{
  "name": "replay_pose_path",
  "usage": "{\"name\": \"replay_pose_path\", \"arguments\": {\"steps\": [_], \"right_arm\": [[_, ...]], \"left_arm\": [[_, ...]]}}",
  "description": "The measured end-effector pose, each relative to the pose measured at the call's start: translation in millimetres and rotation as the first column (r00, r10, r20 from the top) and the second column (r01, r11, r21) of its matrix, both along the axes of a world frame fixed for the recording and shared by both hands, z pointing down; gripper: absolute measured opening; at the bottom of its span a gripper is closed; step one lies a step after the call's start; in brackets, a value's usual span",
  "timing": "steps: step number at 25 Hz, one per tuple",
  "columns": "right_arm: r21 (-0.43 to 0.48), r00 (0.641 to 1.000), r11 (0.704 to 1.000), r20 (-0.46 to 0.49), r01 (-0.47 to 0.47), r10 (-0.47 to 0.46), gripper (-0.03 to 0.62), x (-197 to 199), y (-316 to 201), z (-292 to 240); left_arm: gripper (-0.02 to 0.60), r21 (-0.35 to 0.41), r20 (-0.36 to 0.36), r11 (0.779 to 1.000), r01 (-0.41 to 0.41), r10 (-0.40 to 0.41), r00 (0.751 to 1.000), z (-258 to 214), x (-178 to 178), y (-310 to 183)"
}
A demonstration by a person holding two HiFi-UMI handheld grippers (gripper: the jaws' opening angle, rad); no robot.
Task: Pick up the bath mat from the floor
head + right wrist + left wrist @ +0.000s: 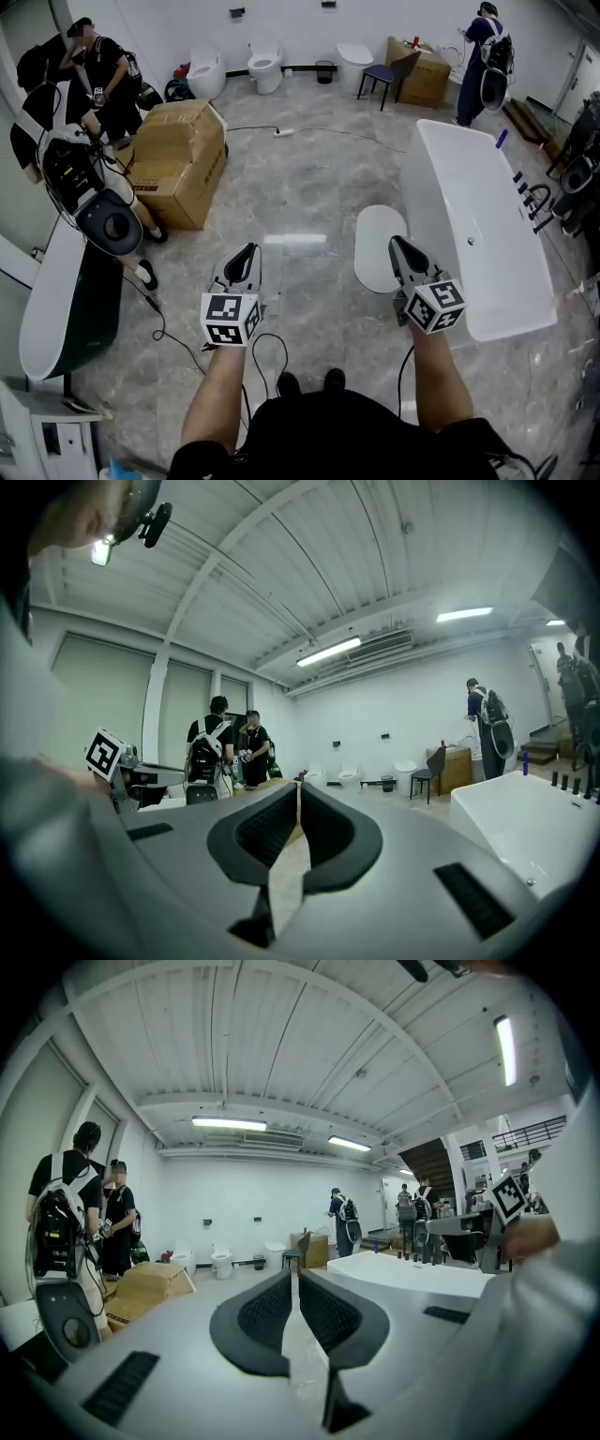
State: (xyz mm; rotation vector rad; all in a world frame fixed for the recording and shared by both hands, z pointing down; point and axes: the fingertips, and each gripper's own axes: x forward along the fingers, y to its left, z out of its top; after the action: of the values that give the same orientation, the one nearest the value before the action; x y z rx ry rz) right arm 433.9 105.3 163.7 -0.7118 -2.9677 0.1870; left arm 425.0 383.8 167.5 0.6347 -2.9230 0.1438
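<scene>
Head view: the person stands on a grey marble floor [309, 187] with both arms out in front and a gripper in each hand, well above the floor.

Left gripper [247, 253]: the left gripper view shows its jaws pressed together along their length, nothing between them [293, 1279]. It points out across the room, tipped slightly down.

Right gripper [298, 791]: jaws closed the same way, pad against pad, and empty. It is held level. In the head view [399, 246] its tip overlaps the bath mat's right edge, but it is up in the air and not touching.

Bath mat [377, 248]: white, with rounded ends, lying flat on the floor. Its right side runs just beside the left long wall of the white bathtub [469, 216]; whether the two touch I cannot tell. It has not been picked up.

Around the floor:
- Large cardboard box [178, 159], left of centre.
- Dark-sided tub [70, 300] at the left edge, with two people standing near it.
- Toilets [265, 64] along the far edge by the back wall, with a chair [389, 77] to their right.
- One person at the far right corner, facing away.
- A cable runs across the floor beyond the box.
</scene>
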Motion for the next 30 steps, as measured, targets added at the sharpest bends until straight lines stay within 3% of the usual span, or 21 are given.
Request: {"name": "replay_pose_path", "arguments": {"steps": [2,5,9,12,21,24,30], "right_arm": [[-0.005,1.000,1.000,-0.005,-0.001,0.001,0.049,-1.3,-0.7,0.8],[-0.013,1.000,1.000,-0.011,-0.005,0.005,0.072,-6.1,-6.0,-1.7],[-0.020,1.000,1.000,-0.017,-0.008,0.008,0.120,-0.6,1.5,-0.6],[-0.021,1.000,1.000,-0.028,-0.009,0.009,0.163,1.7,7.3,1.4],[-0.035,0.998,0.999,-0.057,0.013,-0.015,0.293,-6.7,7.0,1.6],[-0.048,0.998,0.998,-0.058,0.030,-0.033,0.364,-7.5,11.1,3.6],[-0.079,0.997,0.996,-0.058,0.039,-0.044,0.437,-4.5,12.0,6.7]], "left_arm": [[0.025,0.001,0.003,1.000,0.001,-0.001,1.000,-0.3,-1.9,0.0],[0.104,0.006,-0.001,1.000,-0.008,0.008,1.000,-2.9,-6.8,-4.9],[0.135,0.011,-0.002,1.000,-0.020,0.020,1.000,-0.3,-1.1,2.3],[0.219,0.018,-0.016,1.000,-0.026,0.026,1.000,3.6,0.7,8.1],[0.353,0.025,-0.040,1.000,-0.012,0.013,0.999,3.8,-7.6,8.1],[0.383,0.020,-0.051,1.000,-0.011,0.012,0.999,7.9,-8.6,9.4],[0.414,0.015,-0.067,1.000,0.005,-0.004,0.998,14.9,-5.9,10.2]]}}
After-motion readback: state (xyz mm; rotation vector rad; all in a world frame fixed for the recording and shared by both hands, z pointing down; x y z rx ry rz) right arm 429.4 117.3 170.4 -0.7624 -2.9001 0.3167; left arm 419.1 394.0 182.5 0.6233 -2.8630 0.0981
